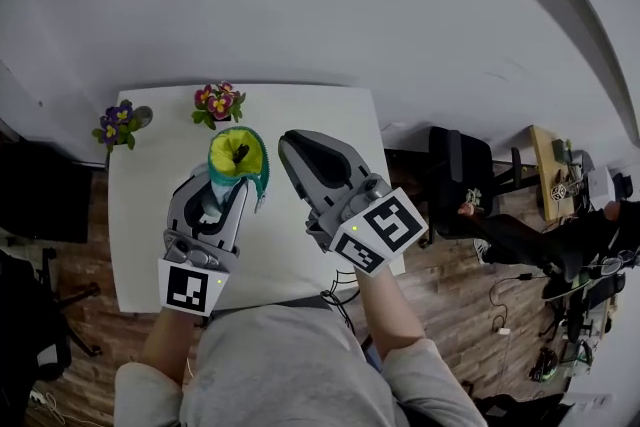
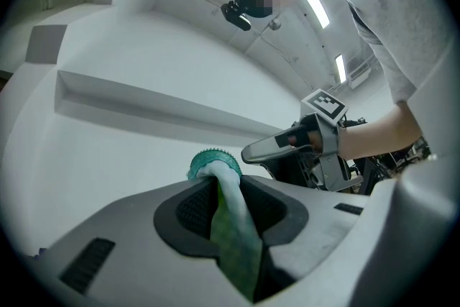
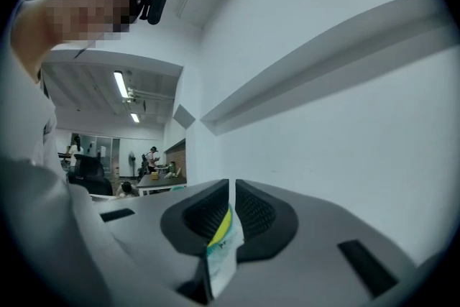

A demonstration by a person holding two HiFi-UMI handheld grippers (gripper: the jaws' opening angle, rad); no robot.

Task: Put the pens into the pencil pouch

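A teal pencil pouch [image 1: 237, 155] with a yellow lining stands up over the white table [image 1: 330, 115], its mouth open toward me. My left gripper [image 1: 222, 190] is shut on its lower part; in the left gripper view the green fabric [image 2: 228, 216] runs up between the pads to the teal zip rim. My right gripper [image 1: 288, 147] meets the pouch's right edge. Seen from the right gripper, the jaws [image 3: 231, 208] pinch a thin yellow and white strip [image 3: 221, 251], apparently the pouch's rim. No pen shows in any view.
Two small pots of purple, red and yellow flowers [image 1: 219, 102] [image 1: 120, 123] stand at the table's far left. A dark office chair [image 1: 455, 175] is to the right of the table, on a wooden floor. A grey wall rises behind the table.
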